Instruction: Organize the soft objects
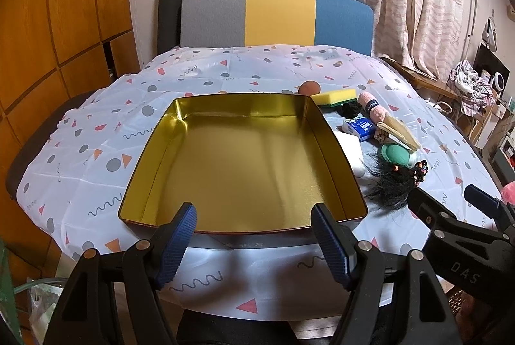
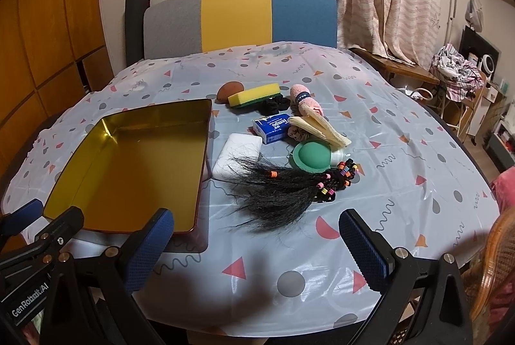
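Empty gold tin (image 2: 128,164), left; soft items heaped right, black hairpiece (image 2: 283,193) nearest; left gripper (image 1: 254,235) and right gripper (image 2: 257,248) jaws apart, holding nothing; risk: loose strands snagging, dragging neighbours.

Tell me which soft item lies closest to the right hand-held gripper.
The black hairpiece with coloured beads. Its loose strands fan out just ahead of the open right hand-held gripper, while the white pad, green sponge and the others sit farther back.
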{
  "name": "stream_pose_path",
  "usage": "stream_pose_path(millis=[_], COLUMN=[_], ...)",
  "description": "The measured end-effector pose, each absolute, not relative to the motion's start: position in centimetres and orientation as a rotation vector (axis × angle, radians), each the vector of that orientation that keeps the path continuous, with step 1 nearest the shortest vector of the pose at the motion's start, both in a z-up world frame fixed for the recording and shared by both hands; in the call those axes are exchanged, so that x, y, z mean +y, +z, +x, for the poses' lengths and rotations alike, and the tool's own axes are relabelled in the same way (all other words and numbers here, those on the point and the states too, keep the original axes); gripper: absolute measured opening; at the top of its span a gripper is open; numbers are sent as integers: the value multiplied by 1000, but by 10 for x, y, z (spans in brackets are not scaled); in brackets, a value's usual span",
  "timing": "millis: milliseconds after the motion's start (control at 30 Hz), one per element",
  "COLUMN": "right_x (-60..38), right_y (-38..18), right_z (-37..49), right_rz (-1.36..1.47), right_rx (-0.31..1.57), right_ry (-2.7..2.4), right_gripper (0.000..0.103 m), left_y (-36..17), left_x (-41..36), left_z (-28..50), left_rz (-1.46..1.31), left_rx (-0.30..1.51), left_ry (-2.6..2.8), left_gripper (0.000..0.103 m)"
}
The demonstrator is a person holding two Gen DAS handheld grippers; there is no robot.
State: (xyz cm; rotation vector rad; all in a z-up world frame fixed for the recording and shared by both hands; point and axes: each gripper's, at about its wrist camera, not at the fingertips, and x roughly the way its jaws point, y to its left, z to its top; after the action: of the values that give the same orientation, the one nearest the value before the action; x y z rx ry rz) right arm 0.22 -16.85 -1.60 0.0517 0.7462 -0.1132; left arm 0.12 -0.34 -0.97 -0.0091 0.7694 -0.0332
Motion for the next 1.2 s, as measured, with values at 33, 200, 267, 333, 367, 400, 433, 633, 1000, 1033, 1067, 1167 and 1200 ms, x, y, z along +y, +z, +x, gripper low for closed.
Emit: stream_pose_path(millis=[33, 200, 267, 333, 367, 400, 433, 633, 1000, 1033, 1067, 1167, 1200], right_x=[-168, -168, -168, -167, -168, -168, -168, -168, -170, -170, -170, -169, -170], right_y=[-16, -16, -16, -17, -17, -17, -18, -18, -19, -19, -19, -19, -19], right_z=[2, 2, 2, 2, 2, 2, 2, 2, 2, 2, 2, 2, 2], right_rz=[50, 48, 48, 47, 48, 48, 47, 54, 53, 52, 53, 54, 53], right_rx=[746, 747, 748, 749, 750, 749, 749, 748, 750, 750, 750, 749, 749], right_ry=[-113, -112, -111, -111, -110, -110, -111, -104, -102, -103, -102, -103, -103], right_gripper=[103, 103, 103, 103, 103, 103, 103, 103, 103, 103, 103, 103, 103], left_y=[-10, -11, -11, -11, -11, -11, -12, -11, -13, -13, -13, -13, -13], left_x=[-4, -4, -4, -5, -4, -3, -4, -4, -5, -5, -5, -5, -5], left_z=[1, 1, 1, 1, 2, 1, 1, 2, 1, 1, 1, 1, 1], left_rz=[-9, -12, -13, -12, -13, -13, -12, -12, -10, -11, -11, -11, -11], left_rx=[769, 772, 776, 777, 778, 778, 778, 782, 786, 786, 787, 789, 790], left_ry=[-33, -33, -34, -35, -36, -36, -36, -38, -43, -43, -43, -43, -43], left_gripper=[75, 75, 75, 75, 75, 75, 75, 75, 75, 75, 75, 75, 75])
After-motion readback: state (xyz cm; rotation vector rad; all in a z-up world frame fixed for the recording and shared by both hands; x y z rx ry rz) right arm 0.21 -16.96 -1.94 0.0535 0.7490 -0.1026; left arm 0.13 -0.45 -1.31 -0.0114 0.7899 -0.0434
